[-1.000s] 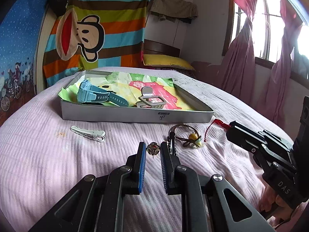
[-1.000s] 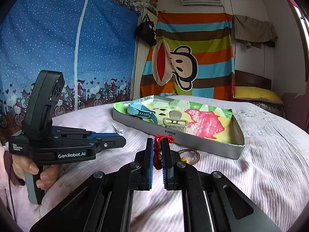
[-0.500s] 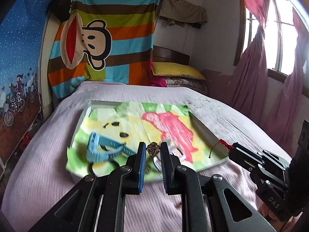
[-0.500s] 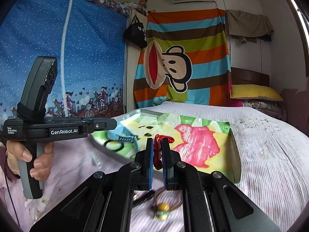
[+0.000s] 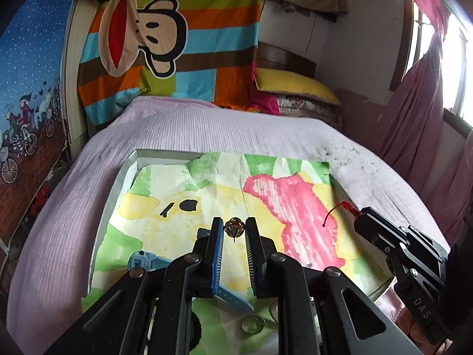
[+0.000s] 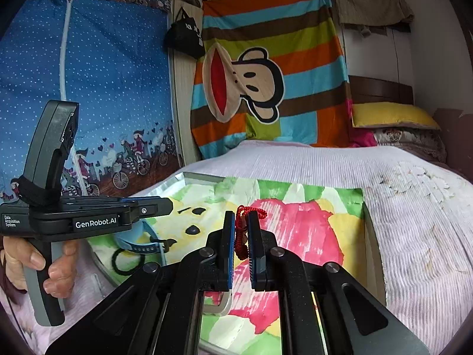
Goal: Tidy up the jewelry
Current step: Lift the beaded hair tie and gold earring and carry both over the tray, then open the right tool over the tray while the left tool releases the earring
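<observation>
The left tool point(image 5: 234, 233) is pinching a small gold charm point(image 5: 234, 228), and the right tool point(image 6: 241, 236) is squeezing a red cord point(image 6: 243, 230). Both are hanging right over the tray point(image 5: 118, 183) on the bed point(image 5: 207, 124), so the drop is straight down.

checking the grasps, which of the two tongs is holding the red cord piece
The right tongs pinch the red cord, with its loop poking above the tips. The left tongs hold a small gold metal charm instead.
</observation>
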Available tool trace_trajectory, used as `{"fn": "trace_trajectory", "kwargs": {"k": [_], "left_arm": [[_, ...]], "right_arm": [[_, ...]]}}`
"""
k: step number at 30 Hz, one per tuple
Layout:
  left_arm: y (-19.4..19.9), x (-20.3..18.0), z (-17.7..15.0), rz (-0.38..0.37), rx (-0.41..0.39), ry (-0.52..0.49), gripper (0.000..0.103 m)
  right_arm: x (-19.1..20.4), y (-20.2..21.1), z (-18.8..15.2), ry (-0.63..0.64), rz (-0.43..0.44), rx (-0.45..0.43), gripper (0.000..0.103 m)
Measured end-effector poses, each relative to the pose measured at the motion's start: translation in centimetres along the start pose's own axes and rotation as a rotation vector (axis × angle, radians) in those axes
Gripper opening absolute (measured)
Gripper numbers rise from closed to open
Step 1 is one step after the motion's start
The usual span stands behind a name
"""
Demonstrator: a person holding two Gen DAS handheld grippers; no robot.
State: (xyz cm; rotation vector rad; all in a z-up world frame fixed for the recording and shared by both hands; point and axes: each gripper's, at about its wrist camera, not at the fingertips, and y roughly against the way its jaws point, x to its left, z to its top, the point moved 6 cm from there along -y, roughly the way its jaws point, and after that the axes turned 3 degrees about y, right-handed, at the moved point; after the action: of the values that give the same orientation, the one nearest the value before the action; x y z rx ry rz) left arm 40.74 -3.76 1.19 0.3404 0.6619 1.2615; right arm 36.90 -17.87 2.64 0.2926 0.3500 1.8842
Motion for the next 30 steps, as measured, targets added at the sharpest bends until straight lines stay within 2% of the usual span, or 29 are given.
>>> {"fn": "trace_trajectory", "kwargs": {"k": [3, 7, 16, 22, 30], "left_arm": [[-1.4, 0.5, -0.1, 0.019, 0.043, 0.018, 0.014], [-3.2, 1.3, -0.5, 0.097, 0.092, 0.009, 0.014], [-4.2, 0.4, -1.2, 0.168, 0.136, -0.087, 0.015], [-4.8, 0.1, -2.0, 0.159, 0.182, -0.104, 0.015], [-3.7, 0.7, -2.2, 0.095, 0.152, -0.041, 0.015]], "right_arm": [[-0.6, -1.7, -0.8, -0.028, 0.01, 0.043, 0.007], [-1.2, -3.5, -2.4, -0.079, 0.034, 0.12, 0.007], [-1.6, -5.8, -5.3, -0.131, 0.064, 0.221, 0.007], [-1.5, -6.2, -5.6, -0.138, 0.073, 0.256, 0.008], [-1.8, -6.0, -6.1, -0.167, 0.085, 0.272, 0.01]]}}
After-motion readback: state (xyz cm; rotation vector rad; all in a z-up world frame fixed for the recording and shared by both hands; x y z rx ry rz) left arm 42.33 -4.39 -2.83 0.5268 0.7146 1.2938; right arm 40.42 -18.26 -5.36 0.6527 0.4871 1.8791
